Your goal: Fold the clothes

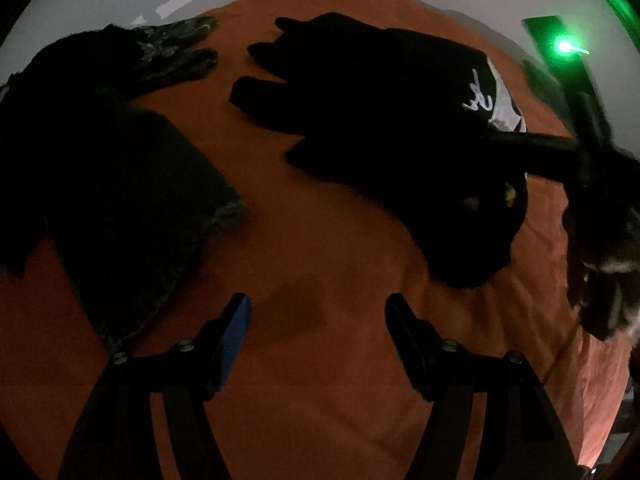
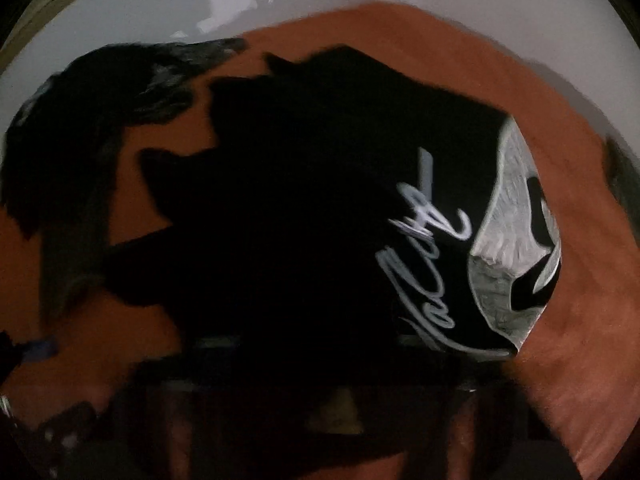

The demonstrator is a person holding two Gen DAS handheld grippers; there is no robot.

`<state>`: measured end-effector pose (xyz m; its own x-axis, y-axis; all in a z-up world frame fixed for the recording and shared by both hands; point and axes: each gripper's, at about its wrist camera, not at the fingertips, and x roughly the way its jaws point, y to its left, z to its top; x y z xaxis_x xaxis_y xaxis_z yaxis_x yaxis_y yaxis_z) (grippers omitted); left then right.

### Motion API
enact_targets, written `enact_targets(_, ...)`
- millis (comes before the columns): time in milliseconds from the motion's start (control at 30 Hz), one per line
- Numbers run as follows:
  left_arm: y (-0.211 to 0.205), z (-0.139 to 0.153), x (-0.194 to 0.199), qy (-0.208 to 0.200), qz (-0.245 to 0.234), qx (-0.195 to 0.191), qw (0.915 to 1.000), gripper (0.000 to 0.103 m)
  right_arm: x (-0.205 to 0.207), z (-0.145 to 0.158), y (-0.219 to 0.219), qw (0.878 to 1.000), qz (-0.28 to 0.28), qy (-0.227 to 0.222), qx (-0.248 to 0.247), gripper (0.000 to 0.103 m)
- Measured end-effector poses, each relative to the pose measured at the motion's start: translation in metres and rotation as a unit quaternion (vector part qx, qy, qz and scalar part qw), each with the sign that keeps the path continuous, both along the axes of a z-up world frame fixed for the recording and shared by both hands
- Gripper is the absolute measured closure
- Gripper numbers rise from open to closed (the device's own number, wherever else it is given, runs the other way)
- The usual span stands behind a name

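Note:
A black shirt (image 1: 380,120) with white script and a grey-white print lies crumpled on an orange sheet (image 1: 320,240). In the right wrist view the black shirt (image 2: 300,220) fills the middle of the frame. My left gripper (image 1: 318,308) is open just above bare orange sheet, with nothing between its fingers. My right gripper (image 1: 520,146) reaches in from the right, and its dark finger lies across the shirt's near edge. In its own view the fingers are lost in blur and darkness. I cannot see whether cloth is pinched between them.
A dark pair of trousers (image 1: 112,184) lies spread at the left, also in the right wrist view (image 2: 80,120). A pale surface (image 1: 80,0) surrounds the orange sheet. A green light (image 1: 564,46) glows at the upper right. The scene is dim.

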<state>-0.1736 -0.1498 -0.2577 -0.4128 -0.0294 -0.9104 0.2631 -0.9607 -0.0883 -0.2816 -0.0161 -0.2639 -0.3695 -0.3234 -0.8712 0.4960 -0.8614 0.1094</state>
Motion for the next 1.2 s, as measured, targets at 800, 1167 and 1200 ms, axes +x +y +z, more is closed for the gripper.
enact_targets(800,0.126,0.008,-0.028,0.023,-0.163,0.049,0.9851,0.032,0.234,0.052,0.431,0.912,-0.399,0.069,-0.065,0.099)
enact_targets(1167,0.088,-0.017,-0.021,-0.028,-0.121,0.04,0.9914,0.032,0.241,0.057,0.398,0.947,-0.29,0.114,0.075,0.04)
enact_targets(1200,0.087,-0.016,-0.023,-0.036,-0.12,0.039,0.9913,0.032,0.244,0.064,0.384,0.95,-0.262,0.138,0.098,0.035)
